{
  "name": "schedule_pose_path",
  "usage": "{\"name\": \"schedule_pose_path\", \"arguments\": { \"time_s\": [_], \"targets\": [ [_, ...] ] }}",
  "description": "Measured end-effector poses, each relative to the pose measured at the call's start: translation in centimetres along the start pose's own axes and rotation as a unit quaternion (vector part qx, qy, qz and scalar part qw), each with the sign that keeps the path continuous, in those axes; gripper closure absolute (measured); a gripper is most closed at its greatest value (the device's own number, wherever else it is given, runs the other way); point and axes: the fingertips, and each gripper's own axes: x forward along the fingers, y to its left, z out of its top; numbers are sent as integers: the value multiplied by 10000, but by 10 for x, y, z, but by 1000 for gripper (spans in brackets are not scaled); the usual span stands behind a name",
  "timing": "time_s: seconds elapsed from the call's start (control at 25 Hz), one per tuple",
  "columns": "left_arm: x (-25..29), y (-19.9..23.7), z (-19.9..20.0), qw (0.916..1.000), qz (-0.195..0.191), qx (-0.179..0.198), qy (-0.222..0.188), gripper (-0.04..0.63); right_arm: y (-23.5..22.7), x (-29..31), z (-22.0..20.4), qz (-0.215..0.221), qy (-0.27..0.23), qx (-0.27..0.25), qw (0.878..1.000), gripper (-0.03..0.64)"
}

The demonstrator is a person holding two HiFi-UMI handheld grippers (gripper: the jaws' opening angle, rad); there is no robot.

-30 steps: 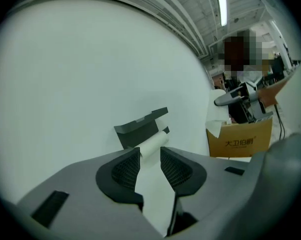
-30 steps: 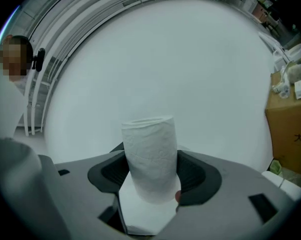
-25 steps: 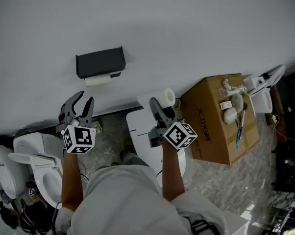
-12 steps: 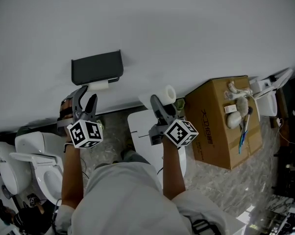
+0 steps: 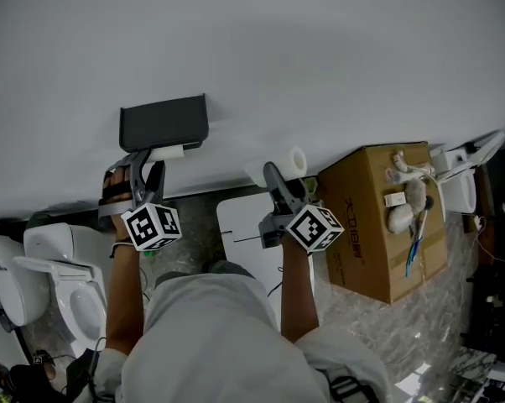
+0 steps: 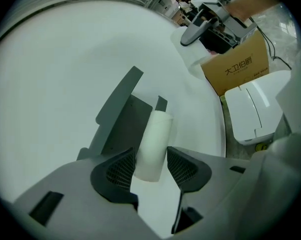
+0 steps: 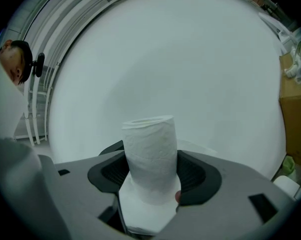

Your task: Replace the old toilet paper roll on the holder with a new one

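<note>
A plain white wall fills the upper part of the head view, and everything else sits at its foot. At lower left stands a white ceramic toilet with its seat up. To the right of it, on the floor by the wall, is a white closed-lid unit, and beyond that a brown cardboard box with pale items on top. Mounted on the wall is a dark grey rectangular paper holder, and hanging just beneath it is the thin, nearly used-up white toilet paper roll. The left gripper is raised to that roll; its jaws have just been opening and now stand spread on either side of the roll's lower end, very close to it but not seen pressing it. The right gripper is held well to the right of the holder, near the wall, with its jaws clamped on a full, embossed white toilet paper roll that stands upright between the pads.
</note>
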Motion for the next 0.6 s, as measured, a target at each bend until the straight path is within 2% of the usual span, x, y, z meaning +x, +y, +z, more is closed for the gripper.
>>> {"name": "schedule_pose_path", "arguments": {
  "time_s": [0.12, 0.6],
  "targets": [
    [1, 0, 0, 9997, 54, 219, 74, 382, -1, 3, 2, 50, 10, 22, 10000, 319],
    [6, -7, 21, 9994, -98, 322, -26, 388, -18, -1, 11, 41, -117, 296, 9995, 319]
  ]
}}
